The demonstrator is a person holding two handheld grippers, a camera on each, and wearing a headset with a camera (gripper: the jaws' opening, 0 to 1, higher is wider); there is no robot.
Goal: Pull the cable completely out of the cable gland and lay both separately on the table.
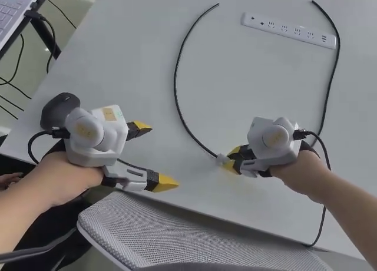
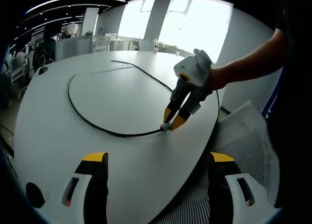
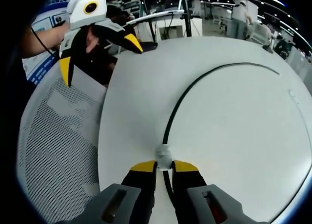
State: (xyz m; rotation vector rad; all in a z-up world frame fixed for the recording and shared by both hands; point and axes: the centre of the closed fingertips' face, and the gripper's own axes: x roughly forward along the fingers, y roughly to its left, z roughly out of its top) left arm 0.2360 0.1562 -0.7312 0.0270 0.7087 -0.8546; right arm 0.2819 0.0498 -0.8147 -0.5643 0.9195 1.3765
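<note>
A long black cable (image 1: 175, 82) curves across the white table (image 1: 118, 53), and its near end carries a small white cable gland (image 1: 222, 159). My right gripper (image 1: 231, 159) is shut on the gland, low over the table near the front edge. In the right gripper view the gland (image 3: 164, 157) sits between the yellow tips of my right gripper (image 3: 165, 166), and the cable (image 3: 195, 87) runs away from it and back between the jaws. My left gripper (image 1: 160, 155) is open and holds nothing, at the table's front left edge. It looks at the right gripper (image 2: 173, 121) and the cable (image 2: 78, 112).
A white power strip (image 1: 288, 30) lies at the far right, its black cord (image 1: 333, 76) running down the right side of the table. A grey mesh chair (image 1: 177, 235) stands at the front edge. A laptop (image 1: 12, 6) sits off the table at top left.
</note>
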